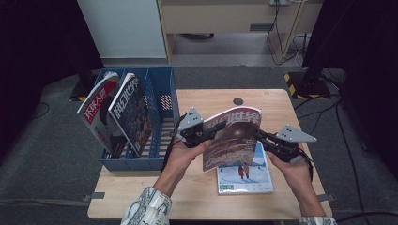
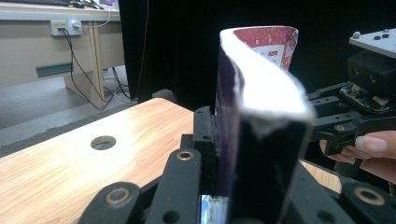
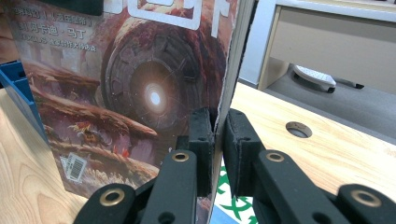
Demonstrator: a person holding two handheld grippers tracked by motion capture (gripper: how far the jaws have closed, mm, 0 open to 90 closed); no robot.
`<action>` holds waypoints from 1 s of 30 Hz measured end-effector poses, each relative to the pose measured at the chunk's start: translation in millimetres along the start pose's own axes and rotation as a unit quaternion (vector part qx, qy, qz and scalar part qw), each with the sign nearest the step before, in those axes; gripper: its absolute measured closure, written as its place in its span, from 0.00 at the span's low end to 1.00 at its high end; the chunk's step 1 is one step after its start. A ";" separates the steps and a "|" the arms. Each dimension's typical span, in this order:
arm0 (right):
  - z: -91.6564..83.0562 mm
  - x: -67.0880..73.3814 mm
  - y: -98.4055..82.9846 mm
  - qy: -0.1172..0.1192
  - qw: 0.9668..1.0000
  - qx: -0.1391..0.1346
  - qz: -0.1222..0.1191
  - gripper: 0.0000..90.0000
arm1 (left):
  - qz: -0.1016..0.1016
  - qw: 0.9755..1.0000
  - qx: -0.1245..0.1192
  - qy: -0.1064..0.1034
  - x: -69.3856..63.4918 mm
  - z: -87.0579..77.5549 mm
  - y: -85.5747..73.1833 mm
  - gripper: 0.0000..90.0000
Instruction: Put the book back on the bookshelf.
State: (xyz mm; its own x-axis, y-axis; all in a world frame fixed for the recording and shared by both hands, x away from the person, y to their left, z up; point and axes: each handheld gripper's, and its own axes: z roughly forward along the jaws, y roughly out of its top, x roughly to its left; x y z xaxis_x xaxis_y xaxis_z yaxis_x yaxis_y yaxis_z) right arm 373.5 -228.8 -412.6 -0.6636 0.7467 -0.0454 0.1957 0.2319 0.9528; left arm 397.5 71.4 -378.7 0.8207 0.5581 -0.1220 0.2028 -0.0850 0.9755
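Patterned sleeves are seen at the bottom edge of the high view, with both forearms reaching forward over the wooden table (image 1: pixel 141 197). Between the two hands a magazine with a reddish-brown cover (image 1: pixel 232 138) is held upright above the table, tilted a little, its title strip at the top. The left gripper (image 1: pixel 205 134) is clamped on the magazine's left edge; in the left gripper view the jaws are seen pressed together on the pages, and the magazine (image 2: pixel 261 121) is bowed into a curve above them. The right gripper (image 1: pixel 259 136) is clamped on the magazine's right edge; in the right gripper view the two black pads (image 3: pixel 201 140) are closed tight on the thin edge of the cover (image 3: pixel 140 88), on which a glowing round structure is printed.

Under the held magazine, a second magazine with a snowy scene (image 1: pixel 245 176) is laid flat on the table, near the front edge and just beside the right hand (image 1: pixel 293 171). To the left, a blue file rack (image 1: pixel 157 140) is set on the table, and two magazines are propped in it, one with a red-and-white cover (image 1: pixel 96 117) and one darker (image 1: pixel 133 115), both leaning to the left. The rack's right compartment is seen empty. A round cable hole (image 1: pixel 238 101) is cut in the table near its far edge.
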 end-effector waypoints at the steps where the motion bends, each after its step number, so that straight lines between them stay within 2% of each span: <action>1: 0.0 -0.1 -0.2 0.001 1.000 0.000 0.002 0.91 | 0.001 1.000 0.000 0.000 -0.1 0.0 0.0 0.92; 13: 0.9 -3.3 -3.2 0.002 1.000 -0.007 0.027 0.84 | 0.009 1.000 -0.003 0.001 -3.7 0.6 -0.4 0.93; 18: 1.5 -6.4 -4.9 -0.004 0.999 -0.008 0.044 0.74 | 0.022 1.000 -0.006 0.004 -6.2 0.8 -1.0 0.93; 25: 2.5 -9.6 -8.2 -0.016 0.998 -0.004 0.058 0.61 | 0.017 1.000 -0.013 0.010 -4.5 0.9 -3.3 0.93; 30: 6.9 -15.0 -16.7 -0.041 0.997 0.021 0.066 0.50 | 0.019 1.000 -0.014 0.007 -5.9 0.7 -3.0 0.93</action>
State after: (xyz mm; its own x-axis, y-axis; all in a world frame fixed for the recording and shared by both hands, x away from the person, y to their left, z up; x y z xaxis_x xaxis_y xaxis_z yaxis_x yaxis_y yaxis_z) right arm 385.1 -239.5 -429.9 -0.5693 0.8205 0.0529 0.3082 0.1534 0.9389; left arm 392.5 67.8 -381.0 0.8195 0.5670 -0.0830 0.1572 -0.0831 0.9841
